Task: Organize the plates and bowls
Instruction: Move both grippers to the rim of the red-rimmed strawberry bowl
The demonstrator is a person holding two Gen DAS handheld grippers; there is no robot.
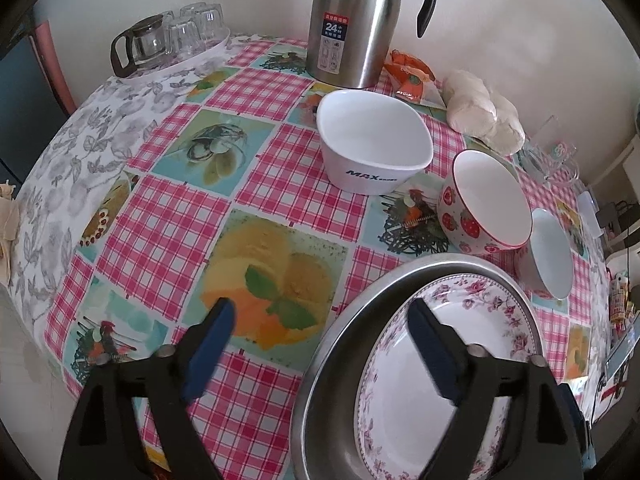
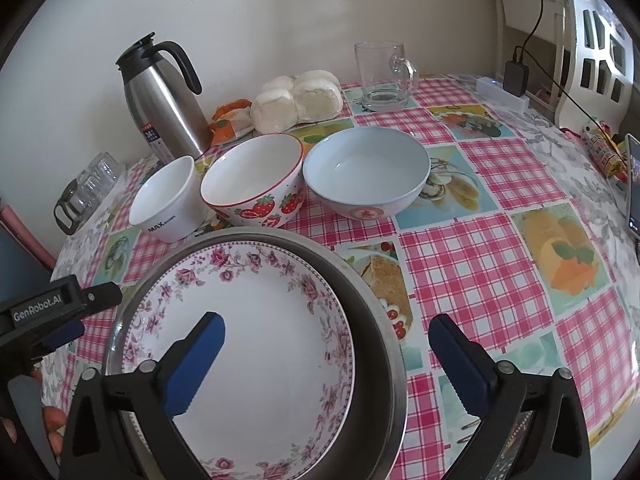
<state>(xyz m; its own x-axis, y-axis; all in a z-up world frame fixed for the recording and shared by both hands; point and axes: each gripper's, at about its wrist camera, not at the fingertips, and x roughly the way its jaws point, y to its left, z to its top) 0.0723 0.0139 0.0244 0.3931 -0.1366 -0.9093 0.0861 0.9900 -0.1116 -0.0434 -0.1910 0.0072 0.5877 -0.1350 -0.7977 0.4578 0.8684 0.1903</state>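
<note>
A floral-rimmed white plate (image 2: 256, 320) lies inside a round metal pan (image 2: 372, 312) at the table's near edge; both also show in the left wrist view, the plate (image 1: 480, 360) and the pan (image 1: 340, 344). Behind stand three bowls: a white MAX bowl (image 2: 168, 200) (image 1: 372, 144), a strawberry bowl (image 2: 256, 180) (image 1: 484, 200) and a pale blue bowl (image 2: 366, 170) (image 1: 554, 252). My left gripper (image 1: 324, 320) is open, straddling the pan's left rim. My right gripper (image 2: 326, 332) is open and empty, straddling the pan's right rim above the plate.
A steel thermos (image 2: 160, 100) (image 1: 356, 20) stands by the wall, with bagged buns (image 2: 298, 100), an orange packet (image 2: 230, 120) and a glass mug (image 2: 384, 76). A tray of glasses (image 1: 176, 38) sits at the far left. A power strip (image 2: 502, 90) and phone (image 2: 634, 184) lie at right.
</note>
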